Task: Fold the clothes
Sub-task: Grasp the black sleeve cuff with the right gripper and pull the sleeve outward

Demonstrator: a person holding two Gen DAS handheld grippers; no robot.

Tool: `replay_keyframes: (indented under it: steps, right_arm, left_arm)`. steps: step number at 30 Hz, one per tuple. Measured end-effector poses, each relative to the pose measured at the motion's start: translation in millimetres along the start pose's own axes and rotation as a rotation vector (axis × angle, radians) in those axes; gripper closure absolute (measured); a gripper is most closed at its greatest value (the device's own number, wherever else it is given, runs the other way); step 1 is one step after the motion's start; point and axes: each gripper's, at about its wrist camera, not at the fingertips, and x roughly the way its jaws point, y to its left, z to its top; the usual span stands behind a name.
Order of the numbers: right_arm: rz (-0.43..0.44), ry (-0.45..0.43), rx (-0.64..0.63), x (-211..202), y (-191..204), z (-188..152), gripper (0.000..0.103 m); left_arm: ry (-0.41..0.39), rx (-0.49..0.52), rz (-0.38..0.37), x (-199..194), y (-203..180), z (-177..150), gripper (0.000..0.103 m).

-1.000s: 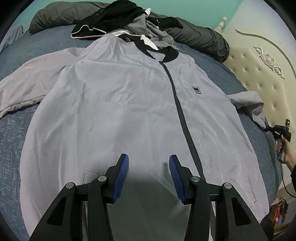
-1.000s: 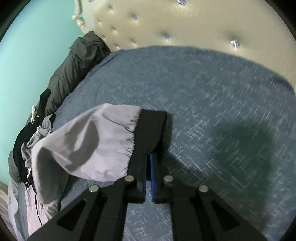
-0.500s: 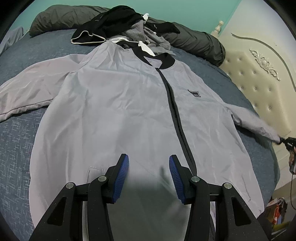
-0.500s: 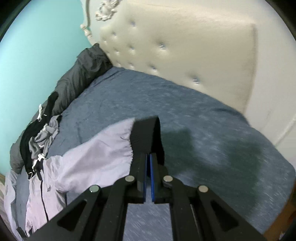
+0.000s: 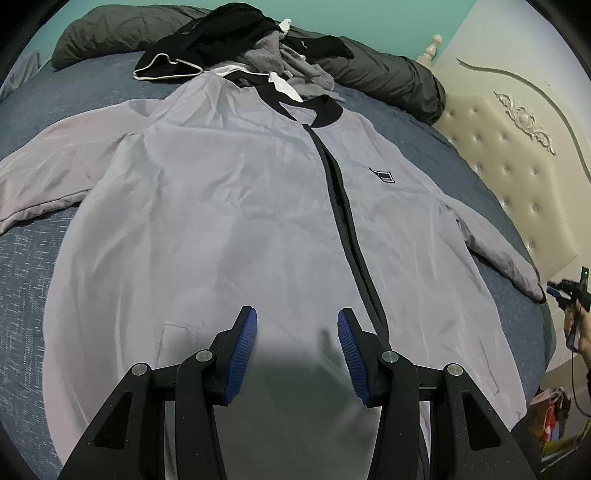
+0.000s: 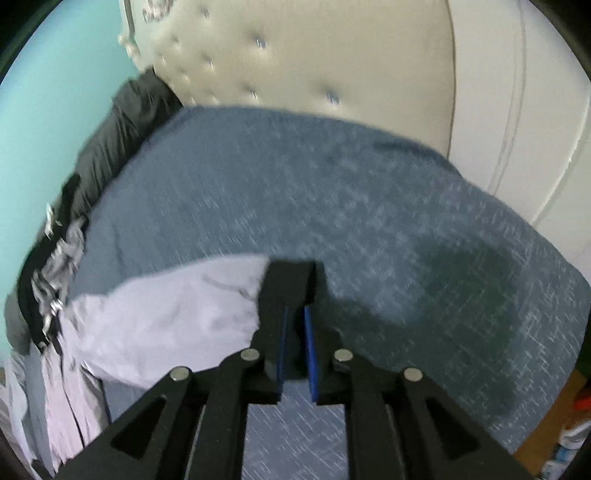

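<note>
Looking at a big blue bedspread (image 5: 92,92) filling most of both views, with a cream tufted headboard (image 5: 517,177) off to the right side. Got a light grey jacket (image 5: 221,221) laid flat on it, front up, black zip strip closed down the middle, both sleeves out sideways. Behind the collar, seeing a dark quilt (image 5: 388,74) and a heap of black and grey clothes (image 5: 229,33). Left gripper (image 5: 297,325) hovering over the hem area, blue pads wide apart, nothing between them. Right gripper (image 6: 294,314) down at the end of the right sleeve (image 6: 166,321), pads parted just a crack, black cuff (image 6: 290,284) right at the fingertips; can't tell if touching. Small dark chest patch (image 5: 383,176) too.
</note>
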Motion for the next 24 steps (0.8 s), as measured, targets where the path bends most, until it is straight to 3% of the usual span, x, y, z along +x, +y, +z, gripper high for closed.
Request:
replay_keyframes:
  steps: [1,3,8,11,13,15,22,24]
  right_arm:
    - [0.008,-0.005,0.009,1.8,-0.4,0.9,0.068]
    - [0.025,-0.015,0.026,5.3,-1.1,2.8,0.058]
    - [0.018,-0.004,0.007,25.5,3.2,-2.0,0.058]
    - [-0.003,-0.028,-0.017,27.8,5.5,-9.5,0.067]
    - [0.004,-0.041,-0.018,25.7,3.5,-10.1,0.083]
    - [-0.009,-0.047,-0.027,24.0,3.0,-9.7,0.088]
    - [-0.040,-0.055,-0.040,20.4,9.1,-12.0,0.088]
    - [-0.041,-0.052,-0.042,21.1,10.1,-13.9,0.088]
  left_arm:
    - [0.004,0.002,-0.005,1.6,-1.9,0.0,0.053]
    - [0.011,0.010,-0.018,4.3,-7.0,-0.4,0.053]
    - [0.033,0.030,-0.065,14.9,-23.0,0.4,0.053]
    - [0.051,0.042,-0.091,24.0,-31.8,0.8,0.053]
    - [0.063,0.052,-0.108,29.4,-37.4,-0.2,0.053]
    - [0.072,0.056,-0.119,33.1,-41.2,-1.4,0.053]
    - [0.105,0.059,-0.158,44.8,-51.0,-3.2,0.054]
    - [0.112,0.071,-0.163,49.6,-54.2,-5.2,0.059]
